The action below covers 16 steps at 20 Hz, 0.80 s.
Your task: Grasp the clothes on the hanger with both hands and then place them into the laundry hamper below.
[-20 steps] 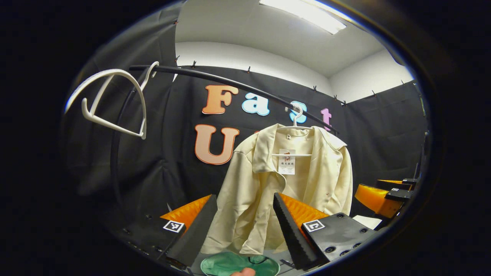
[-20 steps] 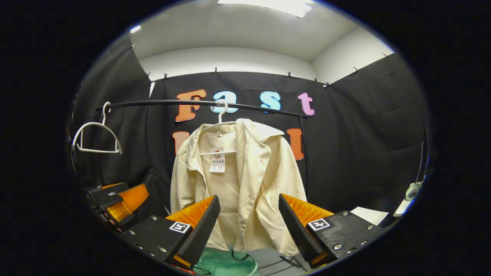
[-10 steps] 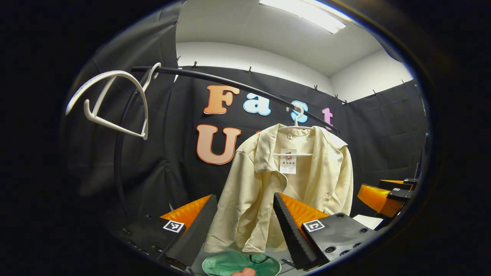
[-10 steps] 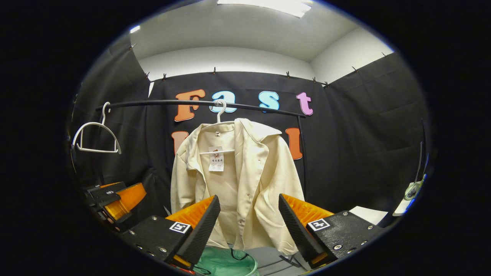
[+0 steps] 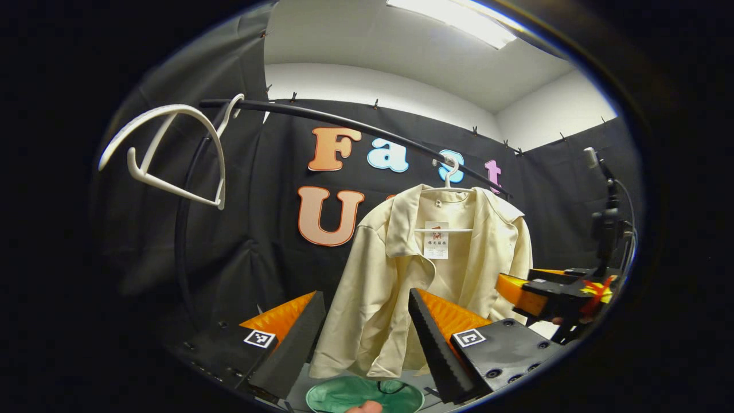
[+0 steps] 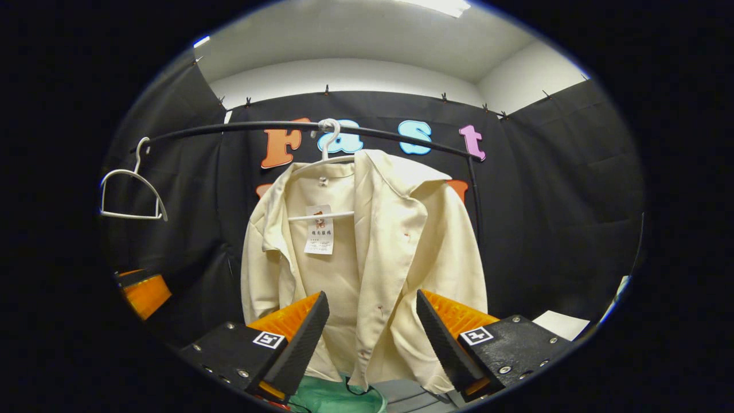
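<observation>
Closing in: shirt (image 6: 367, 252) hangs vertically dead ahead of right claw (image 6: 371, 332), hamper (image 6: 335, 396) below; left claw (image 5: 367, 335) offset left. Both claws open, empty.

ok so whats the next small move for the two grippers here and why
Probably bring both forward to the cream shirt. It hangs on its white hanger, untouched. The left gripper and right gripper are open with the cloth framed between their fingers, short of contact. The green hamper waits below.
</observation>
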Tool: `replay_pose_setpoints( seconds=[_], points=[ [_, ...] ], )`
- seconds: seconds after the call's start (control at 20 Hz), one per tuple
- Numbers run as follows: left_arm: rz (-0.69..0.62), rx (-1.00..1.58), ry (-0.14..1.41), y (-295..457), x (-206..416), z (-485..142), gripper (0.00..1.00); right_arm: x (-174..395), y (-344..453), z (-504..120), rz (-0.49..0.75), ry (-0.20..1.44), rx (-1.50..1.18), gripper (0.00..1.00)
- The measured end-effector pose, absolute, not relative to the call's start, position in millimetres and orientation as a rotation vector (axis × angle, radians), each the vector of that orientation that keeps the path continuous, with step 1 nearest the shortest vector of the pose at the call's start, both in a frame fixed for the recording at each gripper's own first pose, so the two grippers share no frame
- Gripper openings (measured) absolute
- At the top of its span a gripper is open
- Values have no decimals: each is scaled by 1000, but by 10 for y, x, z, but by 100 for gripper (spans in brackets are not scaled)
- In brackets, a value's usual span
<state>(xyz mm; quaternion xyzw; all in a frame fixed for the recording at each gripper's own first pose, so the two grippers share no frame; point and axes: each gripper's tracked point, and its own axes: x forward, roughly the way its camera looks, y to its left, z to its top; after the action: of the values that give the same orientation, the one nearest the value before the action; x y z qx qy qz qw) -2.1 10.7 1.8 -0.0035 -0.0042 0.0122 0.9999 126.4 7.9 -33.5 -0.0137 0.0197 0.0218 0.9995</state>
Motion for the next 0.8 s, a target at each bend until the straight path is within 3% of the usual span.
replay_pose_setpoints(
  seconds=[0.15,0.3,0.45,0.5,0.65,0.7,0.8],
  points=[
    [44,-9,-12,191,-16,19,100,1772,6,-475,-28,90,-30,95],
    [51,-8,-14,240,-6,22,96,1940,-16,-434,-78,105,-30,95],
    [45,0,-17,257,23,19,100,2141,-90,-487,-97,126,-64,95],
    [37,0,-20,247,50,17,100,2157,-111,-458,-97,121,-58,82],
    [-19,-15,-13,91,252,-60,96,2039,-252,-351,-98,106,-68,17],
    [-48,-23,-6,6,362,-98,96,1948,-259,-302,-75,103,-74,7],
    [-111,-41,3,-210,585,-170,96,1792,-225,-147,-29,72,-91,7]
  ],
)
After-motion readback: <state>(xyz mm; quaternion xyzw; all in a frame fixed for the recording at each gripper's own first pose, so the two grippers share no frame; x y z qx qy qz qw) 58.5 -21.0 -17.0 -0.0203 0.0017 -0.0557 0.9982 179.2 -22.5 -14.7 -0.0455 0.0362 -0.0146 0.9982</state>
